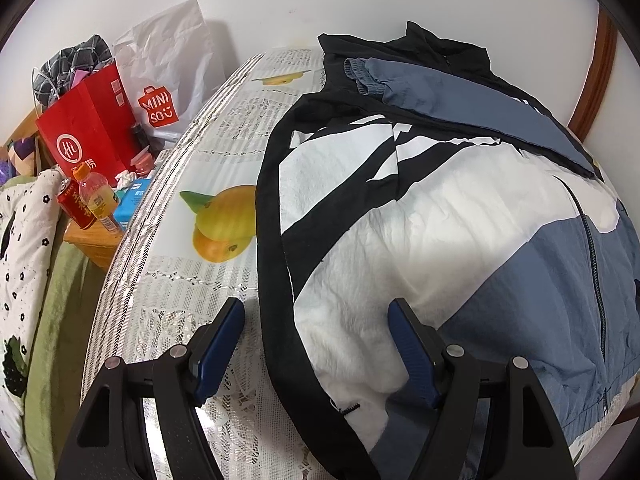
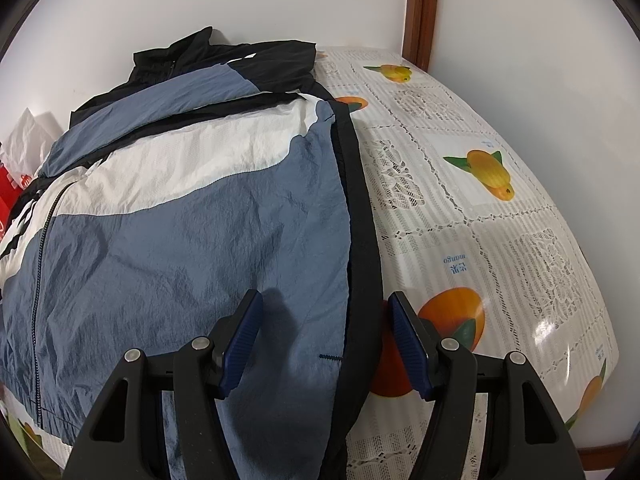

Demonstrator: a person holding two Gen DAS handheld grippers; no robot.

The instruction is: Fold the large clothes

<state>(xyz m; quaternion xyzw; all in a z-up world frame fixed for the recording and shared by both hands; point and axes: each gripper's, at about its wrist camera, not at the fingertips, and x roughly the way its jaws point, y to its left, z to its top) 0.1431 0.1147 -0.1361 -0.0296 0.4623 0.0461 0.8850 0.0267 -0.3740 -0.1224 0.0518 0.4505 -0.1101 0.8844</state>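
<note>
Jacket (image 1: 420, 216), a blue, white and black zip-front windbreaker, lies flat on the table (image 2: 500, 208) against the wall, front up, with both sleeves already laid across the chest near the collar, so the sleeve folds look done and the body fold seems to be the step in hand. The left gripper (image 1: 316, 344) hovers with its jaws spread over the black side seam at the hem, one blue pad over the cloth and one over the tablecloth (image 1: 192, 280), gripping nothing. The right gripper (image 2: 326, 340) is likewise released and empty, straddling the opposite black edge. The next move probably calls for both to close on the hem corners together, lift evenly and carry the bottom up toward the collar, keeping the slippery fabric from sliding on the glossy cover. Readable writing: "MINISO" on the white bag (image 1: 168, 76), an "Hl" roundel on the red bag (image 1: 88, 128), and "mango" printed upside down on the tablecloth; the labels on the bottle (image 1: 96, 200) and can (image 1: 74, 206) are too small to read
</note>
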